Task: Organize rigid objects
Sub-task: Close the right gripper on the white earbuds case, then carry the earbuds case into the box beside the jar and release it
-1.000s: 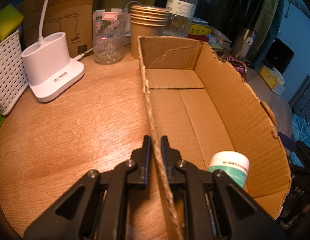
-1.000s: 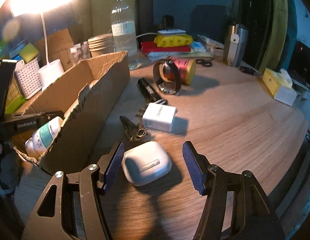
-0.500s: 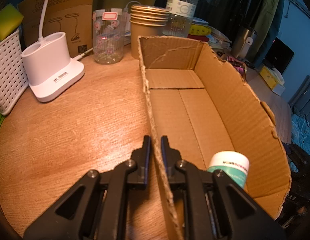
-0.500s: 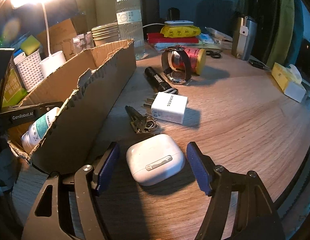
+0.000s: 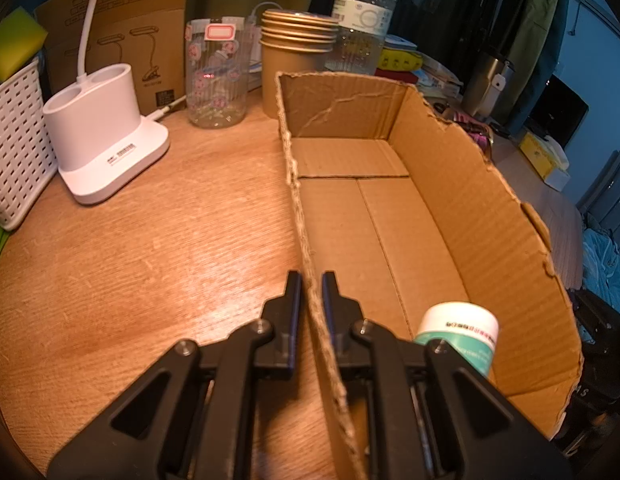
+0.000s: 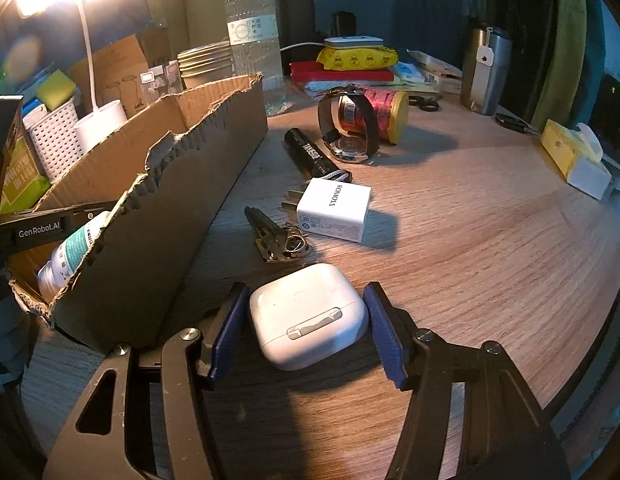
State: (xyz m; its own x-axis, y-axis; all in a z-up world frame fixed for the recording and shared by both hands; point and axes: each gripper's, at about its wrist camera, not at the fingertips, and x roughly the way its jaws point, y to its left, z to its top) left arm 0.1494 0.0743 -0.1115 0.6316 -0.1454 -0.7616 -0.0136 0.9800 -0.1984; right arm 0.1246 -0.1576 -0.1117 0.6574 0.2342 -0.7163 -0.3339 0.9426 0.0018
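Observation:
My left gripper (image 5: 311,280) is shut on the near side wall of the open cardboard box (image 5: 449,184), one finger inside and one outside. A white bottle with a teal label (image 5: 457,328) lies in the box's near end. In the right wrist view, a white earbud case (image 6: 310,312) lies on the table between the blue pads of my right gripper (image 6: 306,294). Its jaws are closing, with a thin gap left at each side of the case. The box (image 6: 158,216) stands just to the left.
Beyond the case lie keys (image 6: 276,236), a white charger (image 6: 335,210), a black flashlight (image 6: 313,154), a watch (image 6: 347,128) and a red can (image 6: 375,110). A white lamp base (image 5: 106,148), a glass jar (image 5: 216,76) and paper cups (image 5: 294,56) stand left of the box.
The right gripper has slid forward so the earbud case sits deeper between its pads, and the jaws have narrowed toward it. The left gripper and the box have not moved.

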